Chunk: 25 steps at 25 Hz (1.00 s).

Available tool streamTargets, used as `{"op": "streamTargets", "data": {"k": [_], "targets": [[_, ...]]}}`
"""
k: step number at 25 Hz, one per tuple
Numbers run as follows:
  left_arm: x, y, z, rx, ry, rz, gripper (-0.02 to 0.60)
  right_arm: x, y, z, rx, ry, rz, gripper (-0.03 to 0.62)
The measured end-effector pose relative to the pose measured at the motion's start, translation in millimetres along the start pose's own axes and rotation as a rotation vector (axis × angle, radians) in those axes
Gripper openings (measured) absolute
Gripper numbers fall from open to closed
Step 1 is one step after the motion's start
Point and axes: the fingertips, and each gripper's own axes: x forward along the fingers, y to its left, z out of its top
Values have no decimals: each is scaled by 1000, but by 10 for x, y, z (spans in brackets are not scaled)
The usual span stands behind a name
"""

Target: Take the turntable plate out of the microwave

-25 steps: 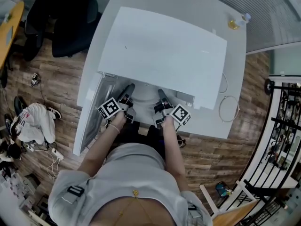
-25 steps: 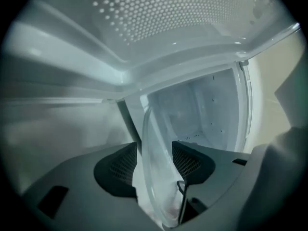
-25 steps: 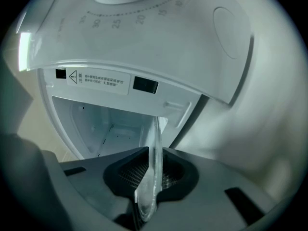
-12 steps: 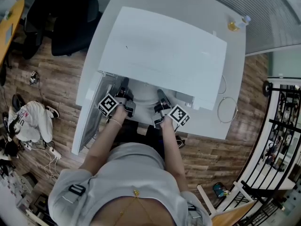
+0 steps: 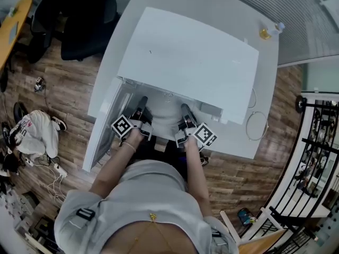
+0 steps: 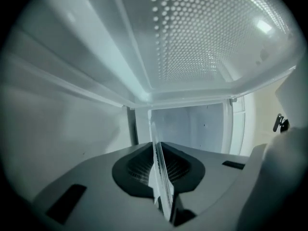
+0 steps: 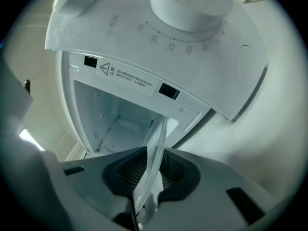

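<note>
The glass turntable plate [image 5: 166,116] is a pale disc at the mouth of the white microwave [image 5: 190,57], held between my two grippers. My left gripper [image 5: 142,105] is at the plate's left edge. In the left gripper view its jaws are closing, and the dark pads [image 6: 139,170] press on the thin glass rim [image 6: 160,179]. My right gripper [image 5: 185,112] is at the right edge. Its jaws are opening slightly, but the plate's rim [image 7: 154,155] still sits pinched between its pads [image 7: 175,174]. Most of the plate is hidden by the microwave's top.
The microwave door [image 5: 106,128] hangs open at the left of the opening. The control panel with its round dial [image 7: 190,4] is right above my right gripper. A perforated panel [image 6: 202,37] fills the top of the left gripper view. The microwave stands on a white table [image 5: 265,105].
My left gripper dipped a little deeper into the opening and came back toward the person. The right gripper has hardly moved. The plate shows slightly farther out of the opening.
</note>
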Motion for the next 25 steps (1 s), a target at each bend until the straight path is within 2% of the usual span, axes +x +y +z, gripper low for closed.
{"op": "streamTargets", "data": {"k": [7, 11, 18, 22, 25], "targets": [[-147, -30, -36, -11, 38, -4, 51, -157, 136, -53, -18, -42, 6, 72], [-194, -91, -65, -42, 45, -6, 51, -199, 459, 8, -79, -75, 106, 70], [-259, -129, -155, -77, 57, -29, 51, -370, 453, -2, -79, -98, 56, 66], [-310, -229, -210, -48, 46, -53, 51, -404, 616, 33, -118, -90, 150, 66], [-367, -286, -189, -23, 17, -63, 51, -424, 644, 22, -118, -69, 162, 64]]}}
